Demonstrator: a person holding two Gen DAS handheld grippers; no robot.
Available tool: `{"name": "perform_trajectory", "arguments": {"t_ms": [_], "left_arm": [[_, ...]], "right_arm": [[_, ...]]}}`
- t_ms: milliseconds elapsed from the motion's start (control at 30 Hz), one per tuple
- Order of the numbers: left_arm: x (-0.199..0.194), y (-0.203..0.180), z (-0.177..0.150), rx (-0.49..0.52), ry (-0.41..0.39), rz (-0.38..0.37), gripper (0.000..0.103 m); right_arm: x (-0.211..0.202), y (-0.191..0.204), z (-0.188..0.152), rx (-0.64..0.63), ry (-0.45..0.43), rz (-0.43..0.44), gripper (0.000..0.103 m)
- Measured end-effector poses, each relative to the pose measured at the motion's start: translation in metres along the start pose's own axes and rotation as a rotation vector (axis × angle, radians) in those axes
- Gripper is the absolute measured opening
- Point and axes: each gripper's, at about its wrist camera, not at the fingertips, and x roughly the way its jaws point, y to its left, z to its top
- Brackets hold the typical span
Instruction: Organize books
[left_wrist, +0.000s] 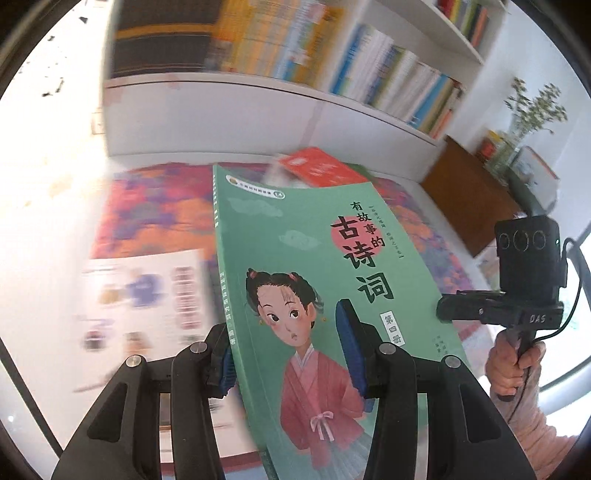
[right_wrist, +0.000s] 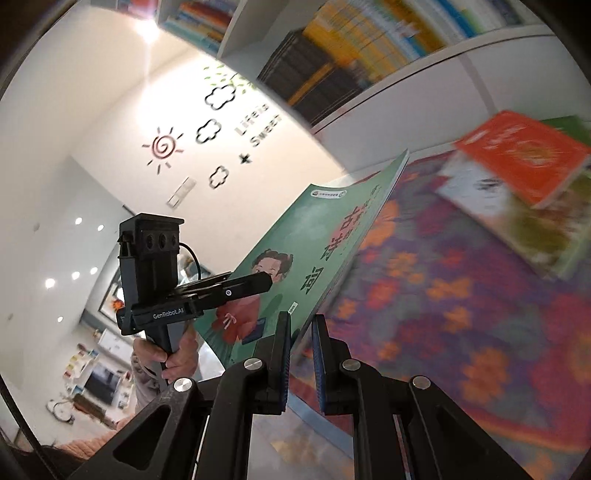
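A green book (left_wrist: 317, 280) with a girl in a pink robe on its cover is held up off the table. My left gripper (left_wrist: 288, 354) is shut on its lower spine edge, blue pads on both sides. The same book (right_wrist: 314, 243) shows in the right wrist view, tilted, and my right gripper (right_wrist: 301, 354) is shut on its lower corner edge. The right gripper (left_wrist: 458, 314) shows at the right in the left wrist view. The left gripper (right_wrist: 266, 282) shows against the cover in the right wrist view. An orange book (right_wrist: 524, 155) tops a stack at the back.
A flowered cloth (right_wrist: 461, 295) covers the table. A white bookshelf (left_wrist: 332, 59) full of upright books stands behind it. A white open book or sheet (left_wrist: 147, 291) lies at left. A wooden cabinet (left_wrist: 469, 192) with a plant stands at right.
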Motion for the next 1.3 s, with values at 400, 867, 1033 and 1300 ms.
{"name": "perform_trajectory", "arguments": {"t_ms": [400, 867, 1033, 1300], "left_arm": [[0.009, 0.134, -0.046, -0.179, 0.032, 0.108, 0.043], [0.016, 0.178, -0.061, -0.254, 0.103, 0.186, 0.058], [0.009, 0.187, -0.068, -0.306, 0.096, 0.158, 0.058], [0.001, 0.18, -0.072, -0.3, 0.096, 0.16, 0.058]], "right_arm": [[0.166, 0.007, -0.002, 0.029, 0.213, 0.002, 0.011], [0.19, -0.016, -0.021, 0.162, 0.229, -0.011, 0.011], [0.184, -0.02, -0.019, 0.185, 0.218, -0.003, 0.011], [0.179, -0.032, -0.018, 0.218, 0.211, 0.002, 0.011]]}}
